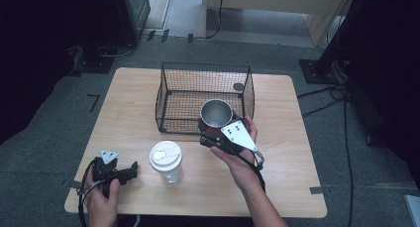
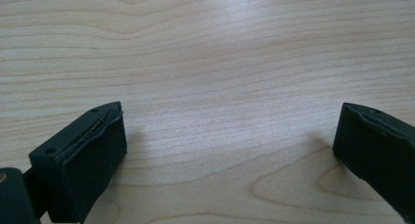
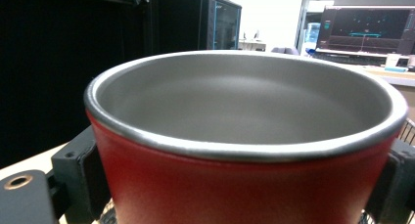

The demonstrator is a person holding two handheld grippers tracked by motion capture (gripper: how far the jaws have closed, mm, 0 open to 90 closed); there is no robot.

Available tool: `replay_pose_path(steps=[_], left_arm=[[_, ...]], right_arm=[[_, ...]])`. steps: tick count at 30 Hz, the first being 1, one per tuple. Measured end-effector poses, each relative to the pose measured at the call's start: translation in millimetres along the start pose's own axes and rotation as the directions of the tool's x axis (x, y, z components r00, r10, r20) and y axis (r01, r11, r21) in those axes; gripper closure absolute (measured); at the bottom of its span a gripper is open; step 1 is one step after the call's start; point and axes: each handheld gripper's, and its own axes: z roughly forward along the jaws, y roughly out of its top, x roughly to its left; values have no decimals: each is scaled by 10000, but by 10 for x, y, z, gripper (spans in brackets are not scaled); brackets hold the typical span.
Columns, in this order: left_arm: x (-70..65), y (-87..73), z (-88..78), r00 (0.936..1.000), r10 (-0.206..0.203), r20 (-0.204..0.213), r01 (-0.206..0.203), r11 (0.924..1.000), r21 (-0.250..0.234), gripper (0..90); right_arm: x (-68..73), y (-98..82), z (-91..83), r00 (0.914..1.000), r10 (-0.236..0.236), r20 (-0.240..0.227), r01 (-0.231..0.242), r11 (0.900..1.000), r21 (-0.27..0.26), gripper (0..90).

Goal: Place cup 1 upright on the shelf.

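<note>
- Grey carpet and dark equipment are seen around a light wooden tabletop [image 1: 133, 98].
- At the tabletop's twelve o'clock side a black wire basket [image 1: 171, 95] is placed, open at the top.
- Near six o'clock a clear jar [image 1: 166, 161] with a white lid is stood upright, well apart from the basket.
- A red cup [image 1: 216, 113] with a bare metal inside is held upright above the basket's five o'clock corner; in the right gripper view the red cup's [image 3: 235, 185] wall is pressed between the two black jaws.
- The right gripper [image 1: 214, 131] is thus clenched on the cup, carried by the right hand [image 1: 242, 157].
- At the tabletop's seven o'clock corner the left gripper [image 1: 130, 171] is rested in the left hand [image 1: 101, 199]; in the left gripper view the left gripper's [image 2: 230, 150] jaws are spread wide over bare wood, grasping nothing.
</note>
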Motion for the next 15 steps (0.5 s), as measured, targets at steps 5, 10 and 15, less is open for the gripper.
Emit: replay_pose_path(steps=[5,10,15], left_arm=[[0,0,0,10000,1,2,-1,10000,1,0],[0,0,-1,10000,2,3,-2,10000,5,0],[0,0,0,10000,-2,-1,2,10000,4,0]], right_arm=[[-80,98,92,9998,49,214,-46,9999,-120,74],[-187,173,221,9983,316,482,-309,9994,-142,74],[-357,231,443,9932,622,985,-609,9980,-169,74]])
